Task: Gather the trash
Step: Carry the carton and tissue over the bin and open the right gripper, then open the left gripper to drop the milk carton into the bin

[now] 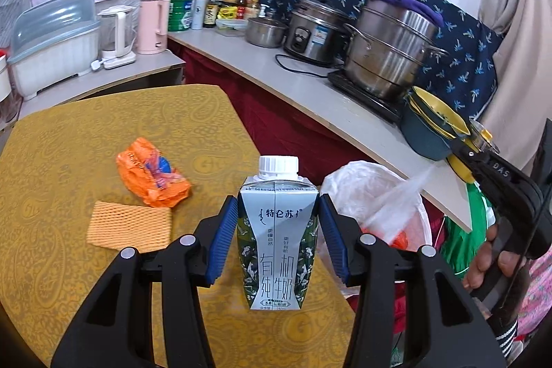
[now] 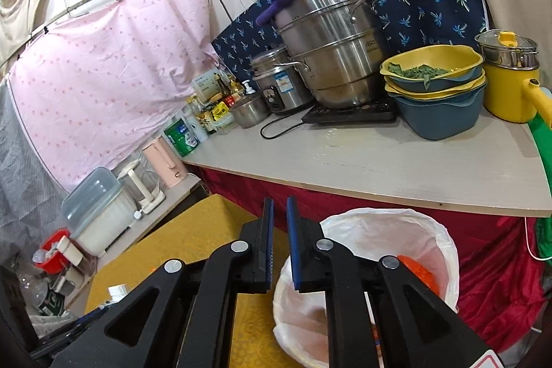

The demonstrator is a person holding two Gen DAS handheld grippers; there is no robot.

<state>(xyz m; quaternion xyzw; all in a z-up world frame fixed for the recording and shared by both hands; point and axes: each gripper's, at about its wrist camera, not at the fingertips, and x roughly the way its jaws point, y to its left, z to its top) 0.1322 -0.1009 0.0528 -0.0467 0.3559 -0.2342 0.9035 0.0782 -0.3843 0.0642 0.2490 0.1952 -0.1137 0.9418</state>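
A green and white milk carton (image 1: 277,240) with a white cap stands upright on the yellow table (image 1: 69,161). My left gripper (image 1: 278,216) is open, its blue pads on either side of the carton's upper half, a small gap on each side. An orange crumpled wrapper (image 1: 153,176) and an orange foam net (image 1: 129,225) lie on the table to the left. A bin lined with a white bag (image 2: 390,268) stands past the table edge, orange trash (image 2: 417,271) inside. My right gripper (image 2: 280,206) hovers over the bin's near rim, jaws nearly closed and empty.
A grey counter (image 2: 379,168) behind the bin holds a steel steamer pot (image 2: 331,47), rice cooker (image 2: 276,85), stacked yellow and blue bowls (image 2: 434,92) and a yellow pot (image 2: 510,85). A dish rack (image 1: 51,50) and kettles (image 1: 151,23) stand on a side shelf.
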